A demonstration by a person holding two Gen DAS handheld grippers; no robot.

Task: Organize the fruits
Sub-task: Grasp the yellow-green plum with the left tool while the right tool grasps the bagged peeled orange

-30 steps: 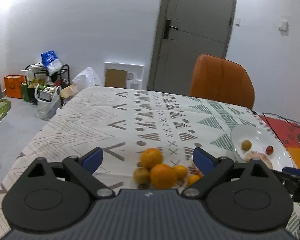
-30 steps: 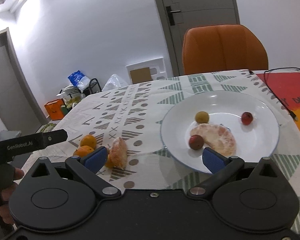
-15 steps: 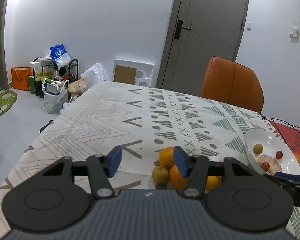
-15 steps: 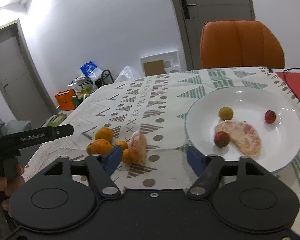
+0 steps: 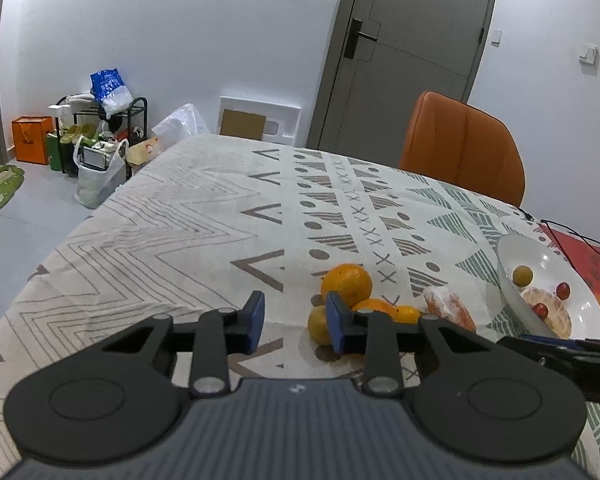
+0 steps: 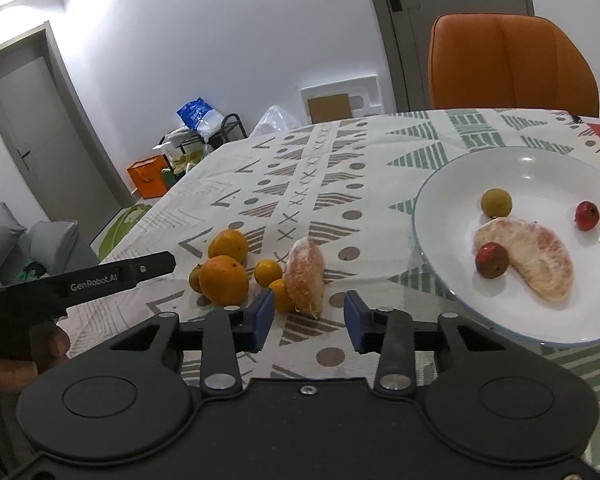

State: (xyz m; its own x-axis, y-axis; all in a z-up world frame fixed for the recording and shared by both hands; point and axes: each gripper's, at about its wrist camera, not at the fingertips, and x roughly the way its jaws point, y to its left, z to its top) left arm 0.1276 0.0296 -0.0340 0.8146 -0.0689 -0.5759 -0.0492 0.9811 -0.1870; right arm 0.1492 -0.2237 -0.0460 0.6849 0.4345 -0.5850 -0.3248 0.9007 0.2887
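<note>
Fruit on plate: a yellow-green fruit [image 6: 496, 201], two small red fruits [image 6: 491, 260] and a peeled citrus piece [image 6: 528, 256] lay on the white plate [image 6: 452, 196].
Fruit left out: two oranges [image 6: 224, 280], some smaller ones, perhaps three, and another peeled piece [image 6: 305, 276] sat bunched on the bench [image 6: 340, 152], near the plate.
Left gripper [image 5: 294, 322]: jaws had just been closing, nothing between them.
Right gripper [image 6: 310, 320]: likewise narrowing, holding nothing.
Progress: partly done, I judged.

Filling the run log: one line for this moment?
left gripper: jaws closing, empty | right gripper: jaws closing, empty | peeled segment: on tablecloth | plate: partly filled
</note>
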